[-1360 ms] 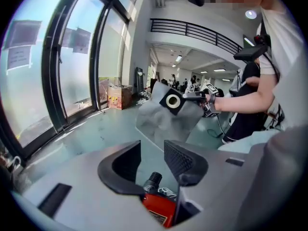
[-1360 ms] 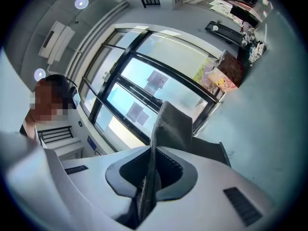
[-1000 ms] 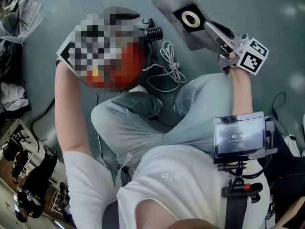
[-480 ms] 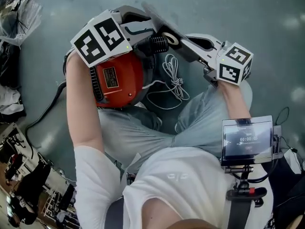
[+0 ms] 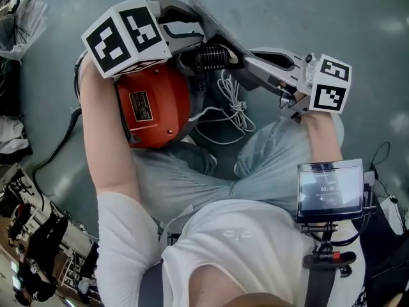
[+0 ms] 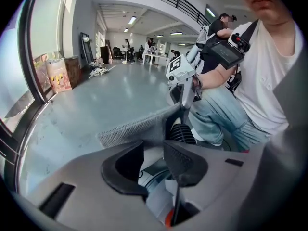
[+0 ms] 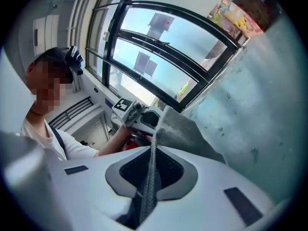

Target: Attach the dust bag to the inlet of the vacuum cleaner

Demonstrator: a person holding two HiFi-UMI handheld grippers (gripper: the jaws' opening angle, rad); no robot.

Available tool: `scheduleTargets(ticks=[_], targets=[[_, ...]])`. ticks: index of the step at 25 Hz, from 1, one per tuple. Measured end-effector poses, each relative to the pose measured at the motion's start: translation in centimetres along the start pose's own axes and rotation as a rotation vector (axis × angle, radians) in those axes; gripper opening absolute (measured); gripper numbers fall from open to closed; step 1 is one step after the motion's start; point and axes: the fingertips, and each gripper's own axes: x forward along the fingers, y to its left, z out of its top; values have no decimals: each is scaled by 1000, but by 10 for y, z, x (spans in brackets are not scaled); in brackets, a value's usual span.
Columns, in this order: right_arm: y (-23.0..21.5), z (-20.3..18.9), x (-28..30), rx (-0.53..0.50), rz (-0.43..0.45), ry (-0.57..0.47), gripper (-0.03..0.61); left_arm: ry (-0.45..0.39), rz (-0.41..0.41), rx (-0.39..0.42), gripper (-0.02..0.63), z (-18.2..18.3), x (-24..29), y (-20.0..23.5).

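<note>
The red vacuum cleaner [image 5: 153, 107] lies on the floor by the person's knee, its black ribbed inlet [image 5: 214, 57] facing right. My right gripper [image 5: 241, 59] is shut on an edge of the grey dust bag [image 5: 211, 19]. The bag rises edge-on beside the inlet. In the right gripper view the bag's fabric [image 7: 187, 134] is pinched between the pads [image 7: 166, 170]. My left gripper [image 5: 192, 37] hovers over the vacuum's top, jaws apart. In the left gripper view the pale vacuum body shows through the left gripper's [image 6: 154, 165] gap, and the inlet [image 6: 183, 134] and bag [image 6: 134, 129] lie beyond.
A white coiled cord [image 5: 231, 101] lies on the floor between the vacuum and the person's legs. A black cable [image 5: 57, 149] runs off to the left. A small screen [image 5: 329, 189] is mounted at the person's chest. Bags and clutter [image 5: 19, 18] sit at the far left.
My right gripper has carried the dust bag leftward to the vacuum's inlet, and the bag has turned edge-on. My left gripper now shows over the vacuum's top.
</note>
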Motion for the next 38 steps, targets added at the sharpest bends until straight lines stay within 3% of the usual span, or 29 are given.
scheduleTargets(ticks=[3, 9, 22, 24, 35, 38], targets=[[23, 8, -4, 43, 55, -4, 32, -13, 9, -3, 135, 16, -17, -2], [29, 5, 13, 109, 137, 9, 35, 21, -43, 9, 135, 11, -11, -1], [32, -6, 35, 133, 213, 29, 21, -24, -39, 37, 135, 22, -7, 2], [40, -9, 43, 98, 234, 46, 23, -40, -25, 42, 135, 27, -8, 2], [28, 5, 28, -74, 156, 34, 25, -49, -22, 74, 135, 32, -3, 0], [26, 16, 19, -131, 147, 2, 69, -34, -18, 94, 135, 35, -1, 2]])
